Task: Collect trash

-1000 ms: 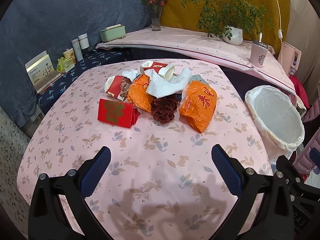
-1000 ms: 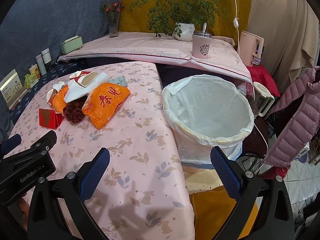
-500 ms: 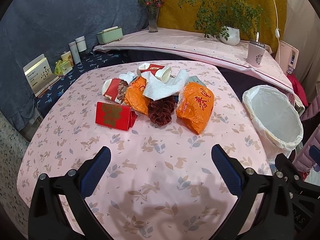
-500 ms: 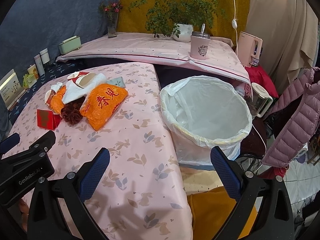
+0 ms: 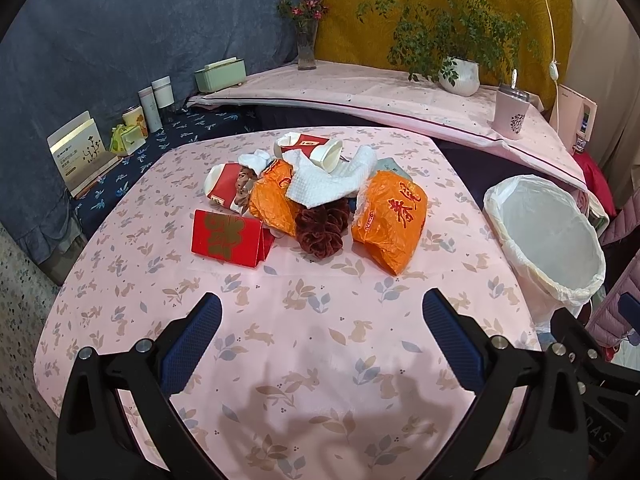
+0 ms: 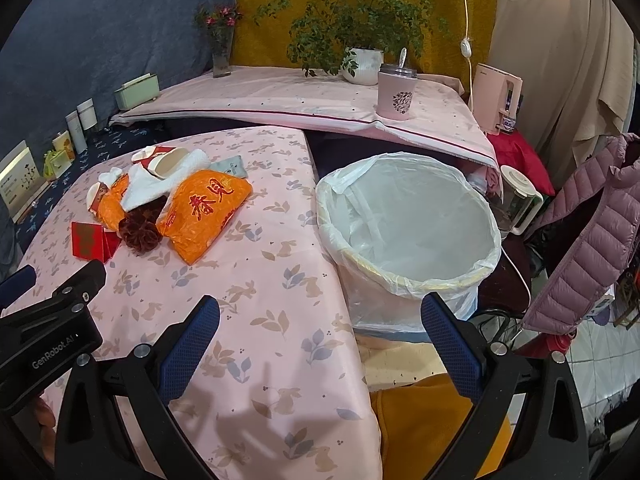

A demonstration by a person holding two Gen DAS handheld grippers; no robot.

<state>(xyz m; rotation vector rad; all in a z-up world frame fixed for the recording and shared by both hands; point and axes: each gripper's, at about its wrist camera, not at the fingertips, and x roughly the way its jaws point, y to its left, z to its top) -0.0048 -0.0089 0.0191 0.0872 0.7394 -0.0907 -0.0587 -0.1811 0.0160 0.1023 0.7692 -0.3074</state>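
Observation:
A heap of trash lies mid-table: an orange bag [image 5: 390, 220] [image 6: 202, 210], a second orange bag [image 5: 274, 198], white tissue [image 5: 326, 182], a brown pine cone [image 5: 322, 228] [image 6: 140, 232], a red folded card [image 5: 228, 238] [image 6: 90, 240], paper cups [image 5: 328, 152] and a red cup [image 5: 224, 186]. A bin lined with a white bag [image 5: 546, 240] [image 6: 408, 226] stands off the table's right edge. My left gripper [image 5: 320, 334] is open over the near tablecloth, short of the heap. My right gripper [image 6: 320, 334] is open at the table's right edge, in front of the bin. Both hold nothing.
The pink rabbit-print tablecloth [image 5: 304, 344] covers the table. Behind it a shelf carries a potted plant [image 5: 460, 76], a flower vase [image 5: 306, 48], a pink cup [image 6: 396, 94] and a green box [image 5: 220, 74]. A purple jacket [image 6: 592, 232] hangs at the right.
Both grippers have drawn back and up slightly, so the heap and the bin look a little smaller and farther. Nothing on the table has moved.

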